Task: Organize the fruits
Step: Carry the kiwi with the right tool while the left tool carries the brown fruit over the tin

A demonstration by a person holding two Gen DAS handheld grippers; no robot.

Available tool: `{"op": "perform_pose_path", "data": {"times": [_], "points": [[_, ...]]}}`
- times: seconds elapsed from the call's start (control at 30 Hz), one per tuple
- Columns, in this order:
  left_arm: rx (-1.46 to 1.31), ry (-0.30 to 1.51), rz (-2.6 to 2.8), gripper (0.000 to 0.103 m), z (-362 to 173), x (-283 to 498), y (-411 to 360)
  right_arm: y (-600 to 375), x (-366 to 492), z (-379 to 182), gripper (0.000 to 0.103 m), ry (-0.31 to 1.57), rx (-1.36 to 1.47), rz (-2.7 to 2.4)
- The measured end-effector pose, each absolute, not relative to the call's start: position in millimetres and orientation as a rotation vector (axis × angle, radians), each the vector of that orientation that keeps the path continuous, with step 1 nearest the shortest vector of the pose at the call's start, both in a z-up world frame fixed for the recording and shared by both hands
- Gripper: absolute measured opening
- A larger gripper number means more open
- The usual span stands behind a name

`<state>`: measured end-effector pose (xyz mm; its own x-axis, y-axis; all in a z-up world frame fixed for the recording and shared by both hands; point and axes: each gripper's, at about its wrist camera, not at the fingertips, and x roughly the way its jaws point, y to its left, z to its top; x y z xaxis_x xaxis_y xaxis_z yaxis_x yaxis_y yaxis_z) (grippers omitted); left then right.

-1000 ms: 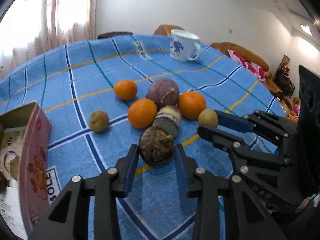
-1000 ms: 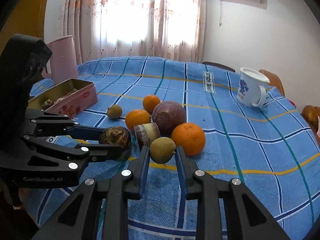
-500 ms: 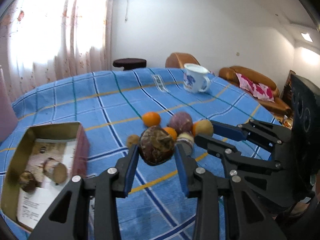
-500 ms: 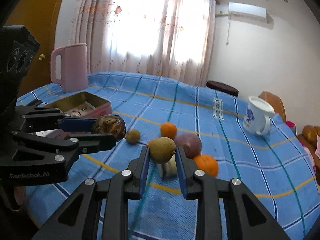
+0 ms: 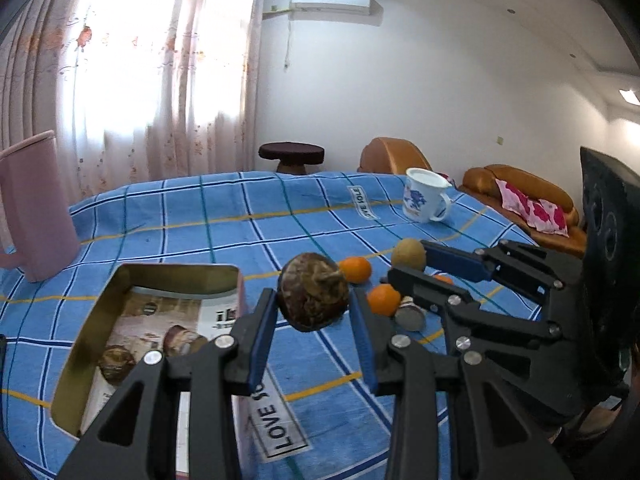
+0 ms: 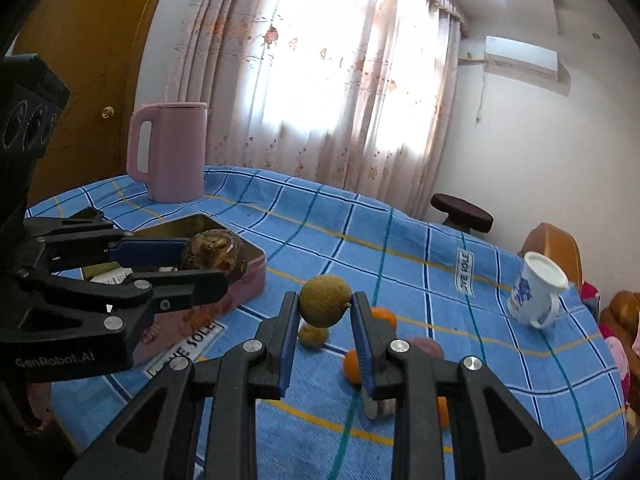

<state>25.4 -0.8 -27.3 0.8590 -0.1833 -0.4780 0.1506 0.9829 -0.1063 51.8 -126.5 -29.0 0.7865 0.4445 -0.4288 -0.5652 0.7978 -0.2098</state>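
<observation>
The left gripper [image 5: 314, 320] is clamped on a dark brown, rough, rounded fruit [image 5: 313, 291], held in the air above the blue checked tablecloth [image 5: 200, 232]. At its 9 o'clock sits an open gold-lined rectangular tin [image 5: 100, 320], its near end cut off. The right gripper [image 6: 325, 330] pinches a round yellow-green fruit [image 6: 325, 300]; its fingers partly hide the small oranges [image 6: 383, 316] beyond.

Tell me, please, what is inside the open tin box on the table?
Inside the tin box lie a printed paper liner and two brown fruits; its near corner is hidden by the left gripper.
</observation>
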Motion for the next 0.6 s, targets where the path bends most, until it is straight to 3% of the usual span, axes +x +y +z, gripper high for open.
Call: {"op": "perform_pose_path", "data": {"times": [0.6], "points": [[-0.111, 0.489, -0.055, 0.038, -27.1, 13.6, 52.6, -78.7, 53.6, -17.1, 0.028, 0.35, -0.379, 0.636]]}}
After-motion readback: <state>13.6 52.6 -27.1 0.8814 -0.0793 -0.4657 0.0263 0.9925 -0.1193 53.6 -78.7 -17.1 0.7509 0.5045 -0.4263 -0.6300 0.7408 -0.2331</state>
